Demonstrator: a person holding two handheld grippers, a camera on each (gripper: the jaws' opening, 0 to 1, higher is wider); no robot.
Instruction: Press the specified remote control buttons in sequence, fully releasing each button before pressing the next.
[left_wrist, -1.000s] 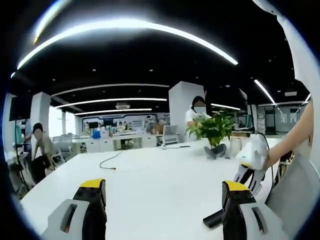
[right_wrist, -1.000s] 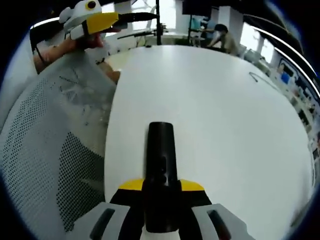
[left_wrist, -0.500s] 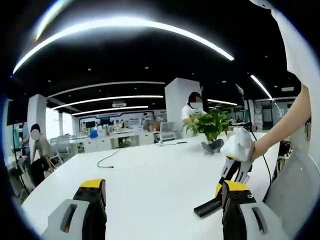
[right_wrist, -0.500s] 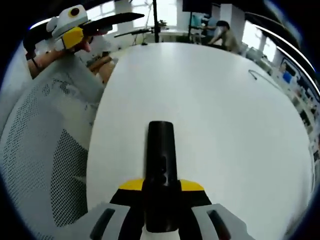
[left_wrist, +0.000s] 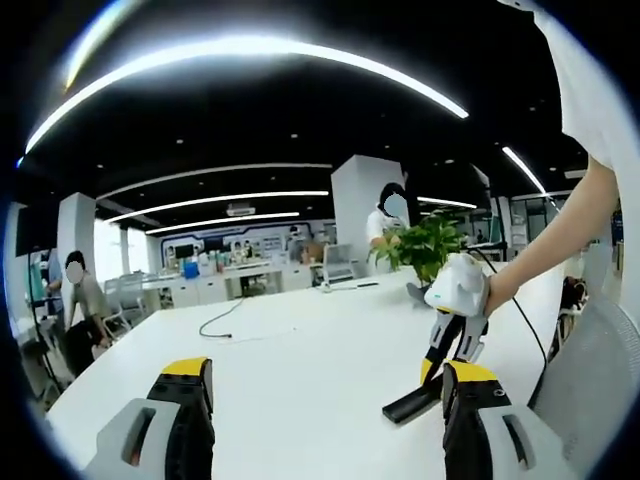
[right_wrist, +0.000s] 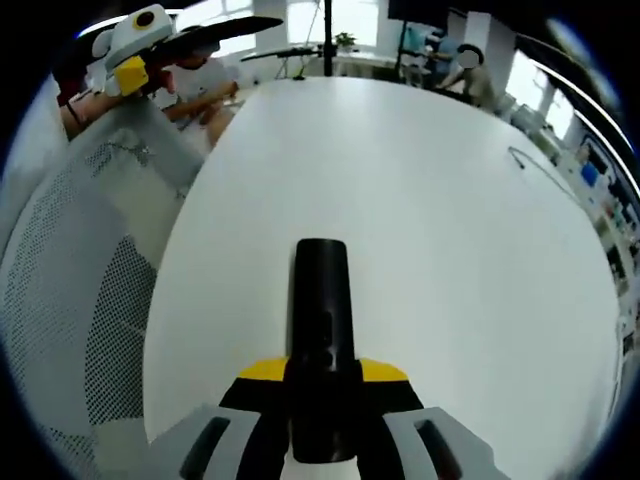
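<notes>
The black remote control (right_wrist: 321, 330) is clamped between the jaws of the right gripper (right_wrist: 322, 372), its far end projecting forward over the white table (right_wrist: 430, 220). Compared with a second ago, it is seen raised higher off the table in the left gripper view (left_wrist: 412, 403). The left gripper (left_wrist: 325, 385) is held wide open and empty, the remote just beside its right jaw.

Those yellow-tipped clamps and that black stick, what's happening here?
A person holds a gripper in each hand over a white table. The right gripper is shut on a black remote, holding it above the table. The left gripper is open and holds nothing, pointing out across the table towards a potted plant.
</notes>
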